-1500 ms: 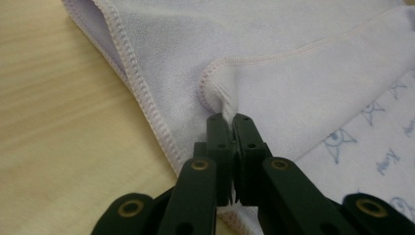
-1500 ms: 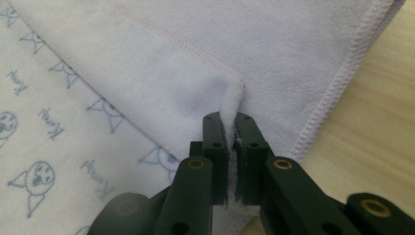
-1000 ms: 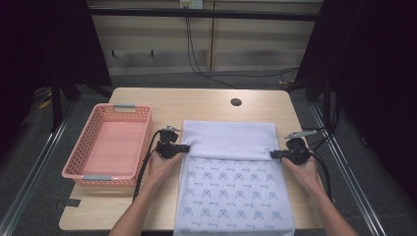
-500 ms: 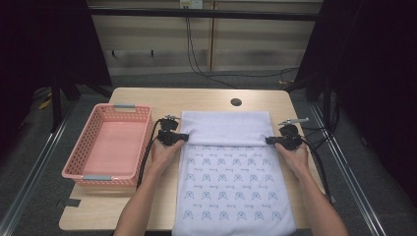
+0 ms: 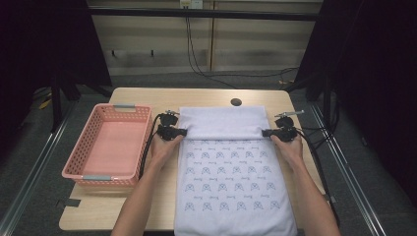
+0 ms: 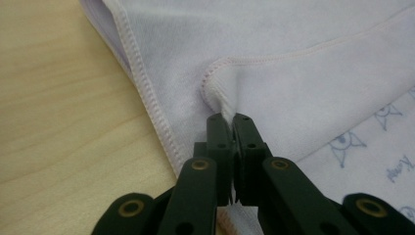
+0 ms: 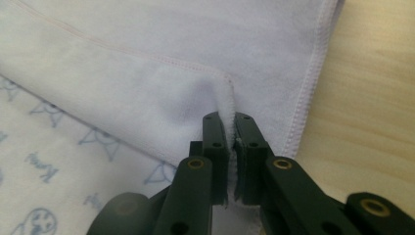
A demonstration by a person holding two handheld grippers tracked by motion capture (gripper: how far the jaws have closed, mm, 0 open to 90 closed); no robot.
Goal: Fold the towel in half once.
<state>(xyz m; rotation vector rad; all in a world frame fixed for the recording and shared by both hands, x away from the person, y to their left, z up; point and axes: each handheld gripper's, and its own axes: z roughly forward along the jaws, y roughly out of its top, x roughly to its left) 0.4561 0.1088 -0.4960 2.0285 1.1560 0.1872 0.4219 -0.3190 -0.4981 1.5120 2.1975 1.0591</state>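
Note:
A pale lilac towel [image 5: 231,182] with a small printed pattern lies lengthwise on the wooden table, its near end hanging over the front edge. Its far end is folded over, plain side up [image 5: 223,120]. My left gripper [image 5: 181,132] is shut on the left corner of that folded flap; the left gripper view has the towel hem [image 6: 222,100] pinched between the black jaws [image 6: 230,120]. At the flap's right corner my right gripper [image 5: 265,132] is shut on the towel, with the cloth edge [image 7: 226,100] squeezed between its jaws [image 7: 229,120].
A pink plastic basket [image 5: 81,169] stands on the table's left part with nothing in it. A dark round hole [image 5: 236,102] sits in the tabletop beyond the towel. Cables trail from both grippers. Bare wood [image 5: 147,98] shows along the far edge.
Both grippers have carried the towel's corners away from me, toward the table's far edge, so the plain folded strip is now narrower and more of the printed side shows.

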